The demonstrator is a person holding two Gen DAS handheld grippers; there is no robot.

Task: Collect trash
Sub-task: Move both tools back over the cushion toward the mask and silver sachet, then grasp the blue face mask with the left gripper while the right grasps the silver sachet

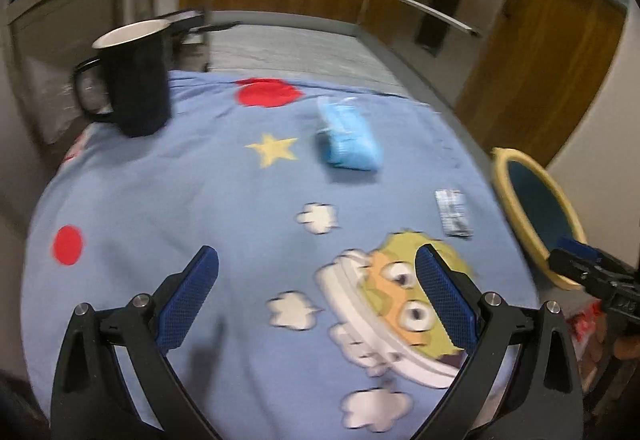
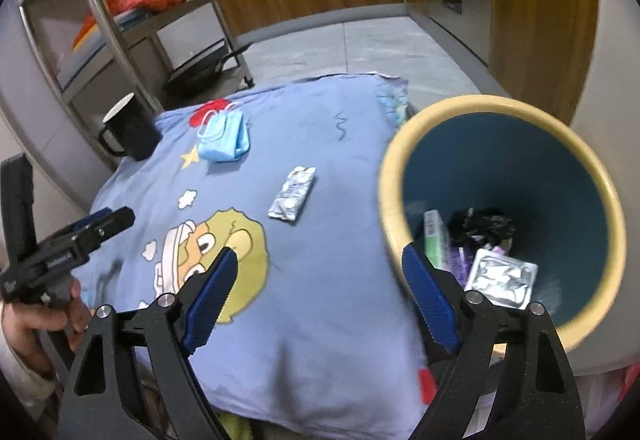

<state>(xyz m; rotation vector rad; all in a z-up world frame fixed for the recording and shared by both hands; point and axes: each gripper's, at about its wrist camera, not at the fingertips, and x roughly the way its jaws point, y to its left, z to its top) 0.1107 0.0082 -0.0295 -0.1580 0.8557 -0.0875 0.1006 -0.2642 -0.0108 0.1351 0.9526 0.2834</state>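
A: Can we read any writing on the foil wrapper [image 2: 292, 199]?

B: No. It lies flat on the blue cloth [image 2: 320, 143], just left of the bin [image 2: 390, 183], long axis pointing away from us.

A: Our jaws?

B: The left gripper [image 1: 316, 300] and right gripper [image 2: 320, 288] are both spread, empty.

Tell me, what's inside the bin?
Inside the bin: a silver foil packet, a green box, purple wrapper and black crumpled stuff. Anything beneath them is hidden.

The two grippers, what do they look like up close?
Both match: the left gripper and right gripper have black angular plastic frames, silver round pivot bolts and blue textured pads on the jaws. The left one's black body carries small white lettering. No cables show.
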